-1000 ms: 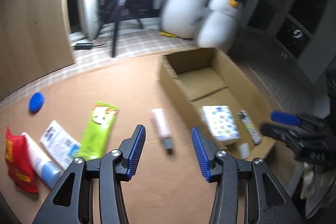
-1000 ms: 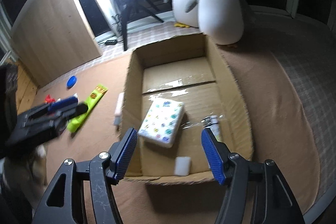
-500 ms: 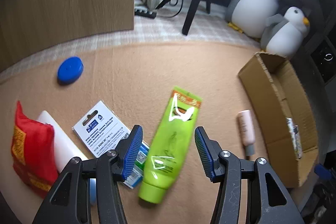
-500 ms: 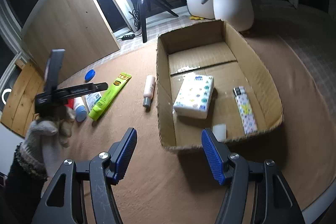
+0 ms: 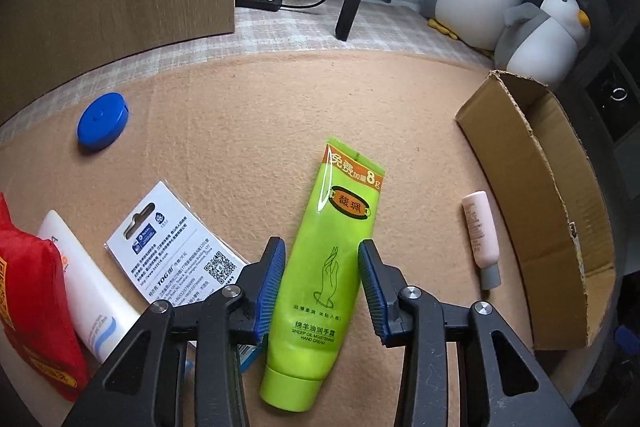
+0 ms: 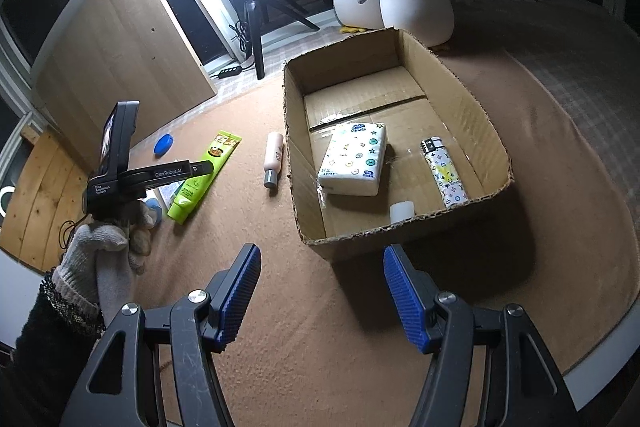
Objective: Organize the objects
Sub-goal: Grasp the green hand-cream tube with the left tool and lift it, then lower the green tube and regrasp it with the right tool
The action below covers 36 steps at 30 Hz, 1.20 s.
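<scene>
Green tube lies on the brown mat, left of the cardboard box, as I straddle it with the left gripper, jaws released; I should lower squarely before closing. Right gripper hangs released.

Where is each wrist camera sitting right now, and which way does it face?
Left wrist: behind the open left gripper, looking down at the green tube between its fingers.
Right wrist: behind the open right gripper, facing the cardboard box; a gloved hand shows.
Shared: tube, box, pink bottle, blue disc.
</scene>
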{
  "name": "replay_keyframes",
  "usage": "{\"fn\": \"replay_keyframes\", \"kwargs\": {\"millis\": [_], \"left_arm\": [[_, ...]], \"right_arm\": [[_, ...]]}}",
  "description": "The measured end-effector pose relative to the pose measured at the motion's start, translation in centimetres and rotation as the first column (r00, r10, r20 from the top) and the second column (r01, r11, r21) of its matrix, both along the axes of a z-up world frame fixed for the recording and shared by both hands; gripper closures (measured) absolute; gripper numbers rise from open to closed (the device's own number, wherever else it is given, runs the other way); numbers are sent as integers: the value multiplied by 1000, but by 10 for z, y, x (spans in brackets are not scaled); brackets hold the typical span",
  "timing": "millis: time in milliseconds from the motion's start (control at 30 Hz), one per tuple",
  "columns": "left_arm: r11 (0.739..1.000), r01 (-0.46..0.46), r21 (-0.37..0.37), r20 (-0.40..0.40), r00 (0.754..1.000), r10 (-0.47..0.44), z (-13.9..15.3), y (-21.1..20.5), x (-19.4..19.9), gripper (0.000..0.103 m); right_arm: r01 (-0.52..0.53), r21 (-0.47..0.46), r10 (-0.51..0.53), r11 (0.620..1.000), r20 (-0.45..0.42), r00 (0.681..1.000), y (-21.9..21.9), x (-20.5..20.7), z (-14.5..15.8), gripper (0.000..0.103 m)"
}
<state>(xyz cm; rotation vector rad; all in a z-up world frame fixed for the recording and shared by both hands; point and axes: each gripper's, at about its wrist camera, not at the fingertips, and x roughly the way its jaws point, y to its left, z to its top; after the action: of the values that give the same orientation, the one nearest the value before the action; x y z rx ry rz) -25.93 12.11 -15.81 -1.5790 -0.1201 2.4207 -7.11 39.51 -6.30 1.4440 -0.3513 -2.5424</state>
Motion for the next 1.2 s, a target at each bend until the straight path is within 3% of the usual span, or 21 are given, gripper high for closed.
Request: {"fn": "replay_keyframes", "kwargs": {"millis": [567, 867, 933, 1000, 1067, 1200], "left_arm": [[998, -10, 68, 16, 1000, 8, -5, -4, 61, 82], [986, -51, 159, 80, 996, 38, -6, -18, 132, 83], [986, -44, 160, 85, 996, 31, -5, -21, 145, 77], [989, -17, 146, 70, 997, 7, -2, -24, 157, 51], [994, 1, 105, 44, 999, -5, 3, -26, 165, 39], [992, 19, 128, 57, 998, -26, 1, -36, 177, 39]], "right_arm": [[-75, -12, 75, 997, 2, 997, -33, 3, 4, 43], [-137, -24, 137, 990, 23, 990, -56, 3, -5, 43], [-157, -37, 158, 987, 38, 987, -64, 2, -9, 43], [-174, -50, 176, 984, 56, 983, -73, 0, -14, 43], [-198, -66, 203, 978, 71, 977, -82, -2, -21, 43], [-242, -119, 256, 963, 118, 959, -102, -8, -38, 43]]}}
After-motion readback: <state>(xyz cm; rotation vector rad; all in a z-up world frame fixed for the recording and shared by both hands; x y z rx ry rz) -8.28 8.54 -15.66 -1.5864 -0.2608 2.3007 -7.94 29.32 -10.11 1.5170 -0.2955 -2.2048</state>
